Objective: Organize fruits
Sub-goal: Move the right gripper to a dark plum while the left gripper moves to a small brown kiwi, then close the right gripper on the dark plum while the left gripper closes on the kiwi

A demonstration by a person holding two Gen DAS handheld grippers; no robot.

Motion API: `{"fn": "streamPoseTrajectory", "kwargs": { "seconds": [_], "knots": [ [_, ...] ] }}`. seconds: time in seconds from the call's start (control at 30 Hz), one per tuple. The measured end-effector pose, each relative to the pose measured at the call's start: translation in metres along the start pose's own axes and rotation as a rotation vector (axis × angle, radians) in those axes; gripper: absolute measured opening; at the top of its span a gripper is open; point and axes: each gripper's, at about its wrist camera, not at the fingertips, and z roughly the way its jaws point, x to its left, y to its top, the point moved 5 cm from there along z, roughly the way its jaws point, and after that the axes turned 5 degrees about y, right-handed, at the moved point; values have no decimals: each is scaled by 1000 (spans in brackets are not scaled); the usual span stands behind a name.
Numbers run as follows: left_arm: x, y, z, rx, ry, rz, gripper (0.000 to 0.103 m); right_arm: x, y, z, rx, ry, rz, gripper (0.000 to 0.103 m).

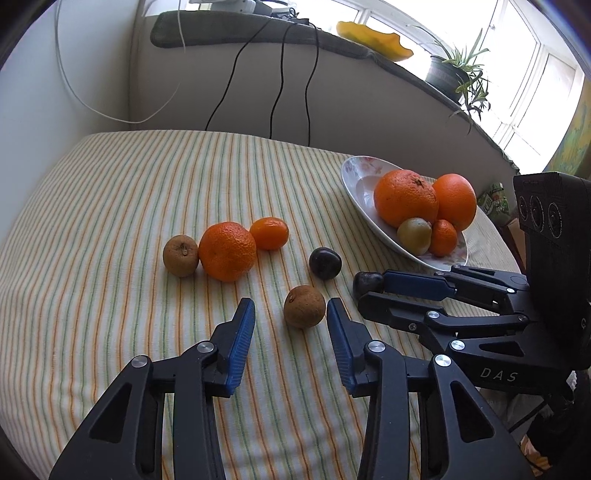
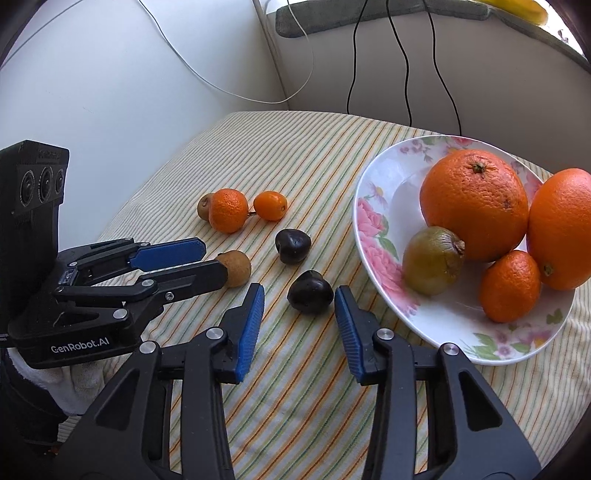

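Observation:
A floral plate (image 2: 373, 206) (image 1: 354, 181) holds two big oranges (image 2: 474, 205), a kiwi (image 2: 430, 260) and a small mandarin (image 2: 509, 286). On the striped cloth lie a brown kiwi (image 1: 304, 306) (image 2: 238, 267), two dark plums (image 2: 309, 291) (image 2: 292, 245), a mandarin (image 1: 227, 251), a smaller mandarin (image 1: 269, 233) and another kiwi (image 1: 181, 255). My left gripper (image 1: 290, 314) is open, its tips on either side of the brown kiwi. My right gripper (image 2: 299, 299) is open, its tips on either side of the nearer plum (image 1: 367, 282).
Black cables (image 1: 277, 85) and a white cable (image 1: 74, 92) hang down the wall behind the table. A window ledge carries a potted plant (image 1: 454, 74) and a yellow dish (image 1: 373, 35). The table edge runs close on the right, past the plate.

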Motion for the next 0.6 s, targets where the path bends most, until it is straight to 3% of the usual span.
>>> {"fn": "streamPoseTrajectory", "kwargs": {
  "seconds": [0.17,0.33,0.6],
  "knots": [
    [-1,0,5,9,-17,-5,33,-4,3,5,6,1,1,40],
    [-8,0,7,8,-25,13,23,-7,9,12,8,-14,-11,28],
    [-10,0,7,-2,-20,16,22,-10,9,6,11,-14,-27,25]
  ]
}}
